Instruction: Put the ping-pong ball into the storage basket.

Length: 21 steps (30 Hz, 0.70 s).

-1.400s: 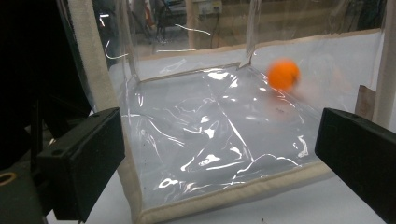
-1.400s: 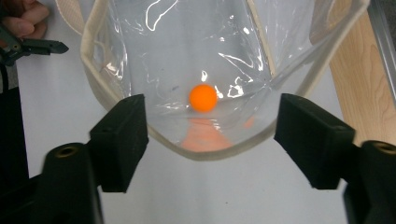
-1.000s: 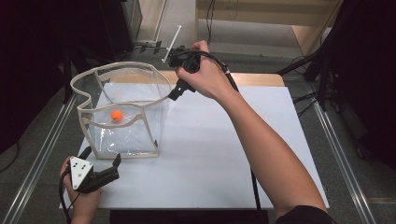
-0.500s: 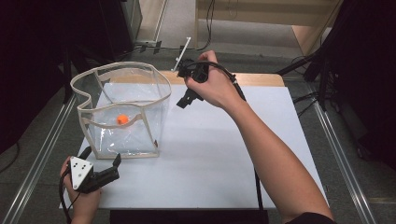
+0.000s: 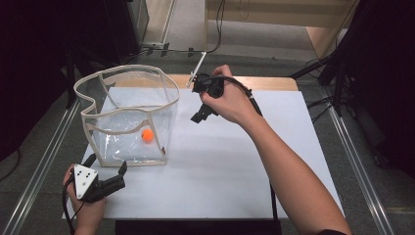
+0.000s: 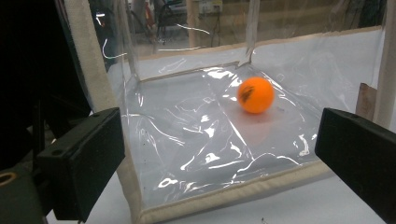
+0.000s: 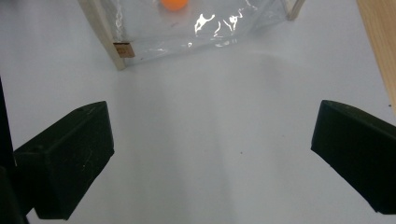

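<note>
Inside clear bin (image 5: 93, 125), orange ball (image 5: 147, 135), probably resting; both grippers' jaws spread wide, empty.

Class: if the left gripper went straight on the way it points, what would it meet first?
Most likely the near clear wall of the bag. The left gripper, jaws open, faces it, and the orange ball lies behind that wall.

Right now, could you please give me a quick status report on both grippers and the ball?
Left gripper open, low beside clear plastic bin. Right gripper open, empty, above white table. Orange ball on bin floor. Nothing in the way.
</note>
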Available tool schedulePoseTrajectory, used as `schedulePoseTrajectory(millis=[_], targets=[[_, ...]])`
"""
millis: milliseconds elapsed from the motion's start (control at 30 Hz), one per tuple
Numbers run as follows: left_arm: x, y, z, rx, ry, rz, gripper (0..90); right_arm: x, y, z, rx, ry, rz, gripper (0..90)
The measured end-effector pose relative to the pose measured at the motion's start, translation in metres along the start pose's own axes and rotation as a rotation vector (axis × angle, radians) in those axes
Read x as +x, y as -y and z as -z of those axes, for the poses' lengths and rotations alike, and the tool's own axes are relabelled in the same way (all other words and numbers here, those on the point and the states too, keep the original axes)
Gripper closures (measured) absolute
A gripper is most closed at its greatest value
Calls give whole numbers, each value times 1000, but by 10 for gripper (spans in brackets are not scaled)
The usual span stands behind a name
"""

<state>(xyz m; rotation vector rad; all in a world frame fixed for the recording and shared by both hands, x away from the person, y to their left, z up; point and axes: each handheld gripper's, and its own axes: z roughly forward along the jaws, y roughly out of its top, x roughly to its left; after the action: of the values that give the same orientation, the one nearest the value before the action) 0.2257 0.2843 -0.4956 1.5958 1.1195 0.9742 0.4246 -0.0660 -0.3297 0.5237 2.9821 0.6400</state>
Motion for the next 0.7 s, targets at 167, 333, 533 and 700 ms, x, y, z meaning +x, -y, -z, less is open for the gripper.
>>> schedulePoseTrajectory(millis=[167, 333, 533, 700], targets=[[0, 0, 0, 1, -1, -2, 21, 1, 9, -3, -2, 2, 0, 0], [0, 0, 0, 1, 0, -4, 21, 1, 19, -10, 4, 2, 1, 0], [0, 0, 0, 1, 0, -4, 21, 1, 34, -16, 2, -1, -17, 0], [-1, 0, 0, 2, -1, -4, 21, 2, 46, -19, 5, -2, -25, 0]])
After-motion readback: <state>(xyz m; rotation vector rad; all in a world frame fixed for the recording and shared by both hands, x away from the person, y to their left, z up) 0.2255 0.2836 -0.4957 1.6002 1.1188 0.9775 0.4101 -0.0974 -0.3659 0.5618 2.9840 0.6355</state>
